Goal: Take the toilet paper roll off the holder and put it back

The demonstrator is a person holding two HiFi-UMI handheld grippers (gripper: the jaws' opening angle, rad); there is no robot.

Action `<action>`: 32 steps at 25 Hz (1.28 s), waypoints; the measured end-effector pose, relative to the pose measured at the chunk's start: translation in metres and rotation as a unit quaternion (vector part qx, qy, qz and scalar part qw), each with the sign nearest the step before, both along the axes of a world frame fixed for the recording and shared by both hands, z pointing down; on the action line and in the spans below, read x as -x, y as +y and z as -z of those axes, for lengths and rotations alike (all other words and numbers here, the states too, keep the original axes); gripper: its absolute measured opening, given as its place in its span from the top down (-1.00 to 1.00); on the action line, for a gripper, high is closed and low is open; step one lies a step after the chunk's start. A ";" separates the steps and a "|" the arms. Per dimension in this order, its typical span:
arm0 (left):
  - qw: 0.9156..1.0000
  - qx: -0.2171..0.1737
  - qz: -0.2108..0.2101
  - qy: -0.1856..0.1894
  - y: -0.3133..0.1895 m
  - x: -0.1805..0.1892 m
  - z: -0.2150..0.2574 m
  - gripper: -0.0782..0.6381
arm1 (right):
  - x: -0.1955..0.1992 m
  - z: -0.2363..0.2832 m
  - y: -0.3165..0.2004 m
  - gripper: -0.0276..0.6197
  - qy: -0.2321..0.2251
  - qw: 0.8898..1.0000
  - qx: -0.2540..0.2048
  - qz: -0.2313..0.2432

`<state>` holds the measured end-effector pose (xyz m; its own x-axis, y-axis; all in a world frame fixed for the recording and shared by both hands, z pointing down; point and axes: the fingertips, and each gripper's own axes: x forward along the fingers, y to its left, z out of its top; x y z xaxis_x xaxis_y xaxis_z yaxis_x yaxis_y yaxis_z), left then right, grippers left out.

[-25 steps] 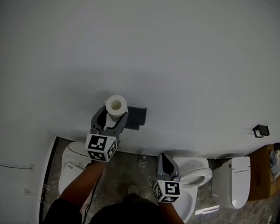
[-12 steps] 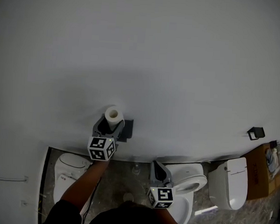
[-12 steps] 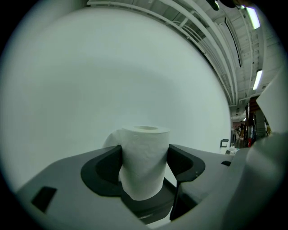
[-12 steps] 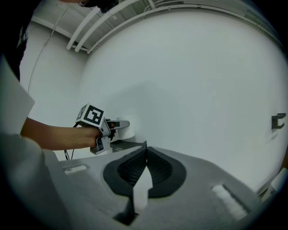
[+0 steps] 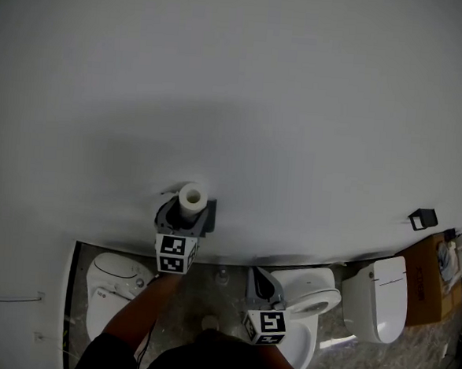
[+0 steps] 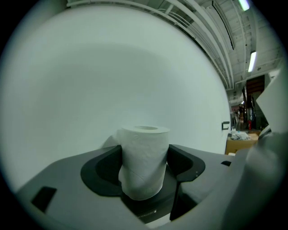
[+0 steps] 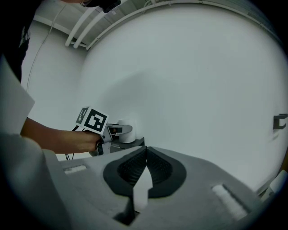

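A white toilet paper roll point(image 5: 191, 197) stands upright between the jaws of my left gripper point(image 5: 185, 209), close to the white wall. The jaws press its sides, as the left gripper view shows, with the roll point(image 6: 144, 157) in the left gripper point(image 6: 145, 167). A dark wall holder point(image 5: 210, 216) sits just right of the roll, touching or nearly so. My right gripper point(image 5: 260, 283) hangs lower right, shut and empty. In the right gripper view its jaws point(image 7: 145, 152) meet, and the roll point(image 7: 126, 131) and holder point(image 7: 132, 143) lie beyond them.
Below the wall stand a toilet at left point(image 5: 114, 278), one in the middle point(image 5: 317, 288) and one at right point(image 5: 381, 299). A second dark holder point(image 5: 423, 218) is on the wall far right, above a cardboard box point(image 5: 436, 281).
My left gripper has carried the roll right and closer to the wall, up against the dark holder. The right gripper has stayed low and shut.
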<state>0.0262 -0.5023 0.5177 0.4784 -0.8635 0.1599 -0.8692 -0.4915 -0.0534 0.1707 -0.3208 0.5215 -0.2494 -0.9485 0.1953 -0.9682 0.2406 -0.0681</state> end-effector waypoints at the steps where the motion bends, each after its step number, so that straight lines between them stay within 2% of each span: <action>1: 1.000 0.000 -0.004 -0.015 0.001 -0.002 -0.002 -0.11 | 0.002 0.000 -0.001 0.92 -0.001 1.000 0.001 0.001; 3: 0.999 0.004 -0.008 -0.032 0.003 -0.005 -0.003 -0.11 | 0.006 0.000 -0.001 0.92 -0.003 1.000 0.002 0.004; 10: 0.999 0.019 -0.004 -0.034 0.000 -0.007 -0.006 -0.11 | 0.021 -0.005 -0.001 0.92 0.001 1.000 0.006 0.017; 15: 0.999 0.048 0.018 -0.001 -0.006 0.002 -0.010 -0.16 | 0.015 -0.004 0.004 0.92 -0.001 1.000 0.008 0.015; 18: 0.998 0.057 0.013 -0.008 -0.004 0.002 -0.013 -0.21 | 0.008 -0.003 0.007 0.92 -0.004 1.000 0.005 0.008; 23: 0.998 0.063 0.019 -0.001 0.004 0.006 -0.013 -0.25 | 0.004 -0.003 0.013 0.92 -0.007 1.000 0.007 0.003; 32: 0.996 0.068 0.037 0.046 0.048 0.036 -0.010 -0.25 | 0.023 -0.005 0.045 0.92 0.005 1.000 -0.003 0.015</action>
